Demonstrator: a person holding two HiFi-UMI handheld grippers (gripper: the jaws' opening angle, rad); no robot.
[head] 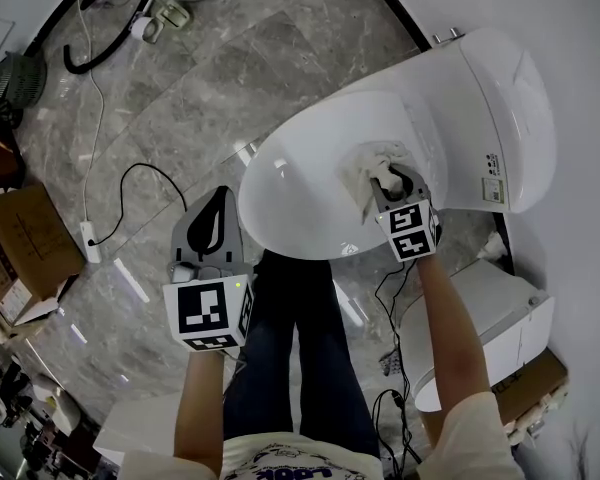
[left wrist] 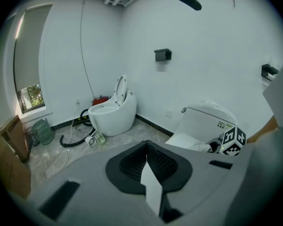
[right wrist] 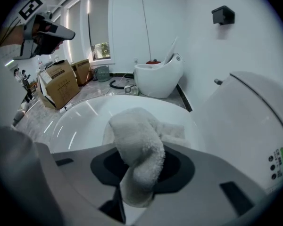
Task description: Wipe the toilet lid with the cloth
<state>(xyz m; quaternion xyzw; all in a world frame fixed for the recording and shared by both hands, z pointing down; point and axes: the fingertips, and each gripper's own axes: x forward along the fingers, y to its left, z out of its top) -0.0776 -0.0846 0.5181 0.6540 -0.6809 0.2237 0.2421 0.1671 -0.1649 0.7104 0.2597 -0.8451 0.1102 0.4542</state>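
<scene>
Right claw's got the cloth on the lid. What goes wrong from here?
1. The white terry cloth is bunched in the right claw; dragging may pull it loose.
2. With so little cloth spread, claw tips might scrape the glossy white toilet lid.
3. Black cables lie beside the person's legs; a trip hazard.

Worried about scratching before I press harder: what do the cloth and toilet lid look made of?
The cloth looks like off-white terry or microfibre: fuzzy pile, soft folds where the right gripper pinches it. The toilet lid looks like glossy white moulded plastic, possibly glazed ceramic: smooth, with sharp light streaks reflected on it; the look alone cannot settle which.
</scene>
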